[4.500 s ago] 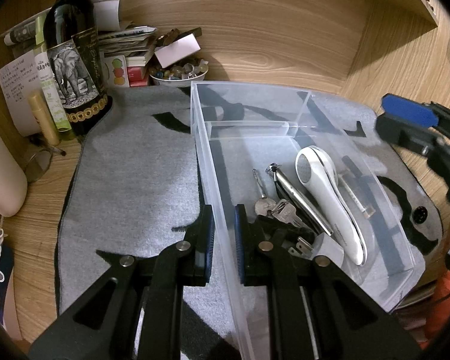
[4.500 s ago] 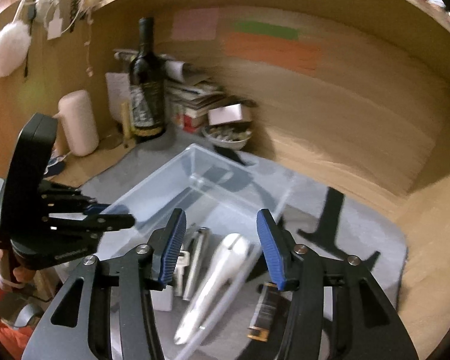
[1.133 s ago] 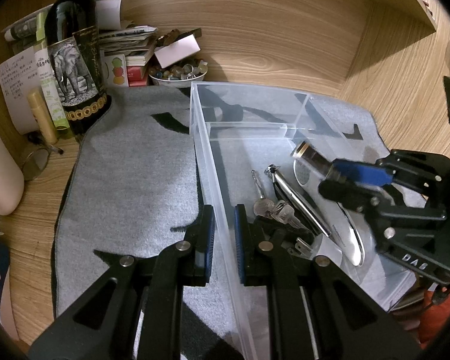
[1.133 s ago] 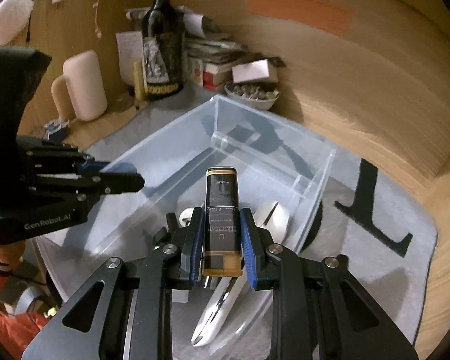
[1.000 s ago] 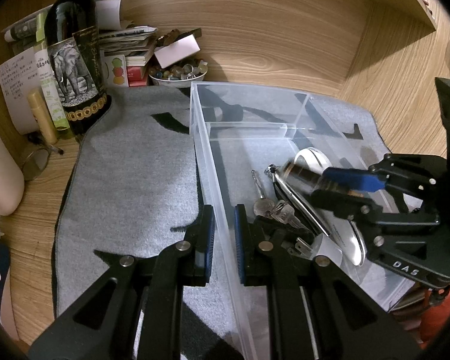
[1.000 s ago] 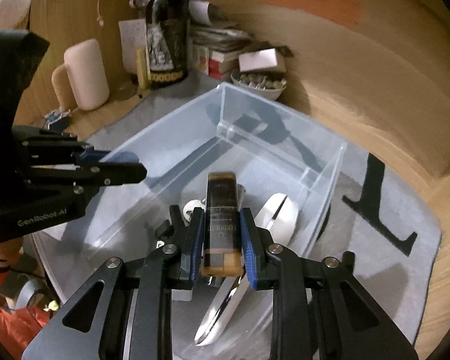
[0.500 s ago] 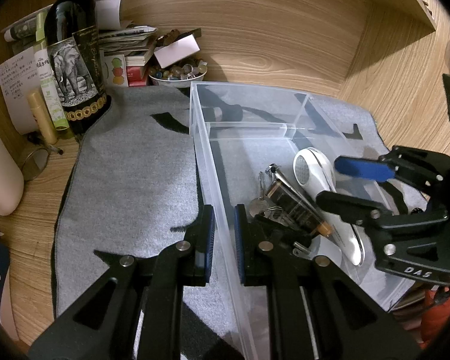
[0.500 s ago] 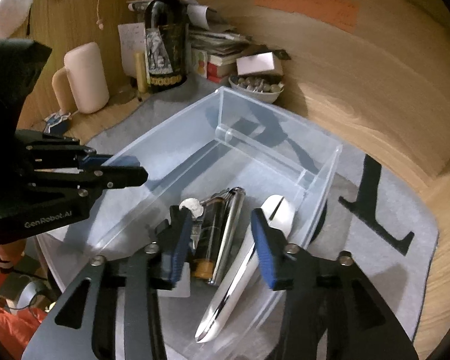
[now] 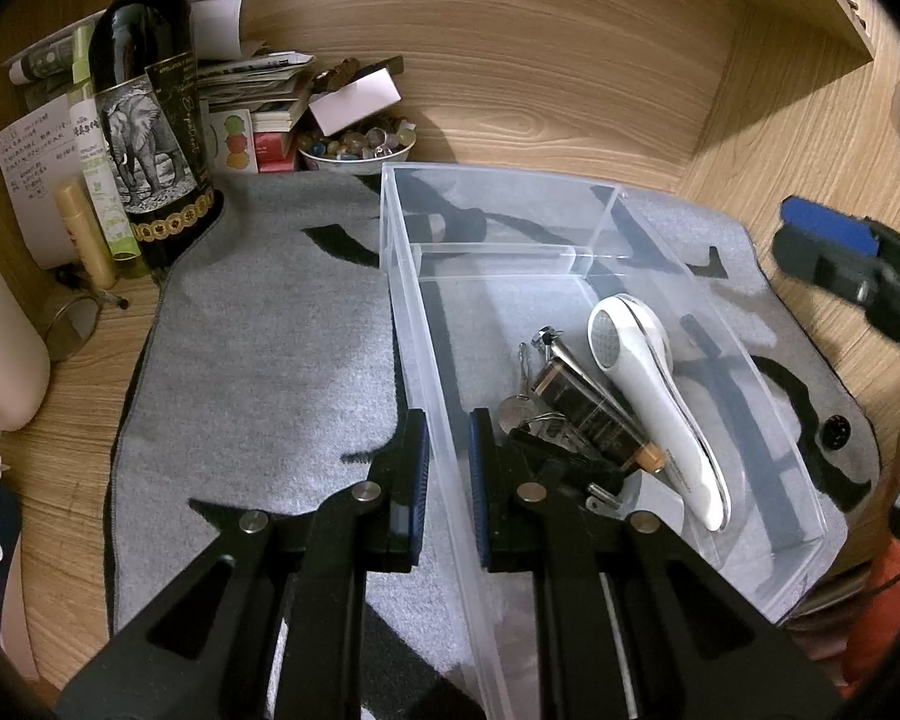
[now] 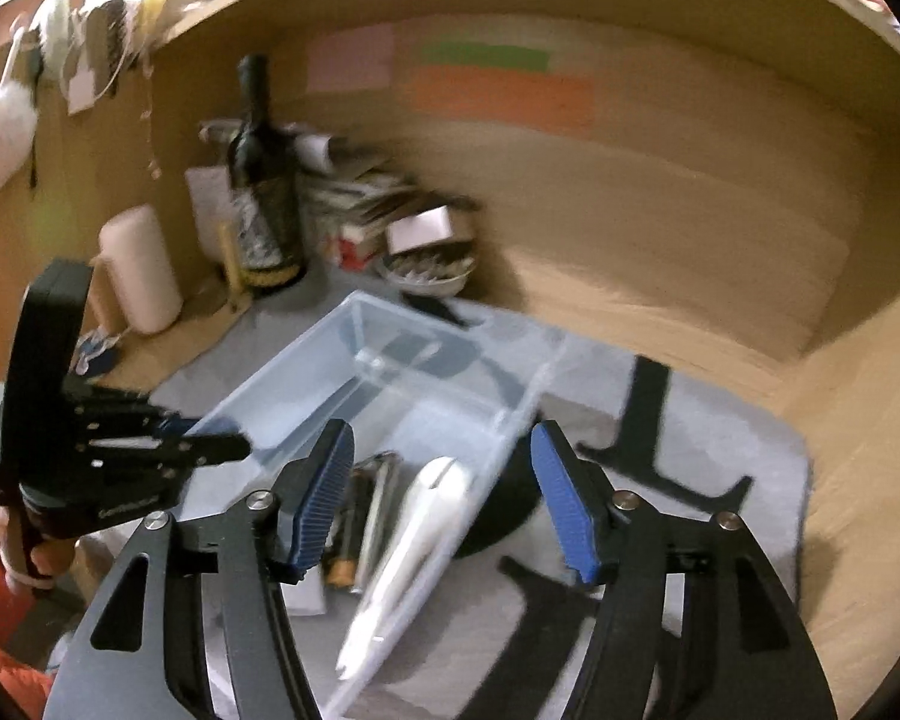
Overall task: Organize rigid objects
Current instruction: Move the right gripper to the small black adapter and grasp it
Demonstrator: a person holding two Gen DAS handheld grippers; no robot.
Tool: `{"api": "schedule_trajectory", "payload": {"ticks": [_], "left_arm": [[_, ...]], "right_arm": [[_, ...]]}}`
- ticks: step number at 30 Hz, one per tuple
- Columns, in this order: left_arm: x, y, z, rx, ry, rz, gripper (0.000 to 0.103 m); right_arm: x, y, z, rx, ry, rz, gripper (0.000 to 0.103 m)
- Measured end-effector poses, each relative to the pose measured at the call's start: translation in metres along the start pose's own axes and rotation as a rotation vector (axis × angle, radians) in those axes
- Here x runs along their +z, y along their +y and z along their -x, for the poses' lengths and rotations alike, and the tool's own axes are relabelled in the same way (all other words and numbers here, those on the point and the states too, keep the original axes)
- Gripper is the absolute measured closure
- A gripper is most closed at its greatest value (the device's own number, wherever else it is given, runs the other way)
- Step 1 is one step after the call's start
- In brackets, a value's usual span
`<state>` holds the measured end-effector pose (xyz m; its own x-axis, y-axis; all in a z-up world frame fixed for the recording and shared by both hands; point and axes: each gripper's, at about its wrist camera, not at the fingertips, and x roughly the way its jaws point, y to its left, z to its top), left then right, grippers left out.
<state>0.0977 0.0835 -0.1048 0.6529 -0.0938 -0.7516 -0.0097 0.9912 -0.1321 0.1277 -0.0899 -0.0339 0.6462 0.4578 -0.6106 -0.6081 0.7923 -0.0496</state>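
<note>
A clear plastic bin [image 9: 570, 222] stands on a grey mat [image 9: 270, 372]. In it lie a white handheld device [image 9: 648, 402], a dark tube with a gold end [image 9: 594, 414], a metal tool [image 9: 570, 354] and keys [image 9: 513, 411]. My left gripper [image 9: 448, 462] is shut on the bin's left wall, one finger inside and one outside. My right gripper [image 10: 444, 498] is open and empty, raised above the bin's right side [image 10: 510, 420]; it also shows at the right edge of the left wrist view [image 9: 834, 252]. The tube [image 10: 345, 528] and the white device [image 10: 414, 534] show below it.
A wine bottle [image 9: 144, 120], a small tube [image 9: 84, 234], papers and books [image 9: 258, 96] and a bowl of small items [image 9: 360, 144] stand along the wooden back wall. A pale cylinder [image 10: 141, 270] stands at the left. A wooden side wall [image 9: 780, 120] closes the right.
My right gripper carried the dark tube over the bin, let it go among the other items, opened wide and pulled up and back to the right. My left gripper kept its hold on the bin wall.
</note>
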Motion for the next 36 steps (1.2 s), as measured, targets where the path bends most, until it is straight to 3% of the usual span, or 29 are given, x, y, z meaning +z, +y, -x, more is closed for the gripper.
{"api": "schedule_trajectory", "payload": {"ticks": [7, 13, 27, 30, 36], "left_arm": [[0.0, 0.0, 0.0, -0.001, 0.001, 0.0, 0.091], [-0.001, 0.001, 0.001, 0.002, 0.0, -0.002, 0.091], [0.0, 0.001, 0.001, 0.002, 0.001, -0.002, 0.091], [0.0, 0.001, 0.001, 0.001, 0.001, -0.001, 0.091], [-0.001, 0.002, 0.002, 0.001, 0.0, -0.001, 0.091]], "right_arm": [[-0.009, -0.042, -0.003, -0.076, 0.012, -0.102, 0.044], [-0.031, -0.071, -0.031, -0.102, 0.102, -0.182, 0.044], [-0.073, -0.087, -0.079, -0.11, 0.257, -0.231, 0.045], [-0.076, -0.086, -0.082, -0.109, 0.265, -0.225, 0.048], [-0.077, -0.082, -0.086, -0.106, 0.272, -0.195, 0.069]]}}
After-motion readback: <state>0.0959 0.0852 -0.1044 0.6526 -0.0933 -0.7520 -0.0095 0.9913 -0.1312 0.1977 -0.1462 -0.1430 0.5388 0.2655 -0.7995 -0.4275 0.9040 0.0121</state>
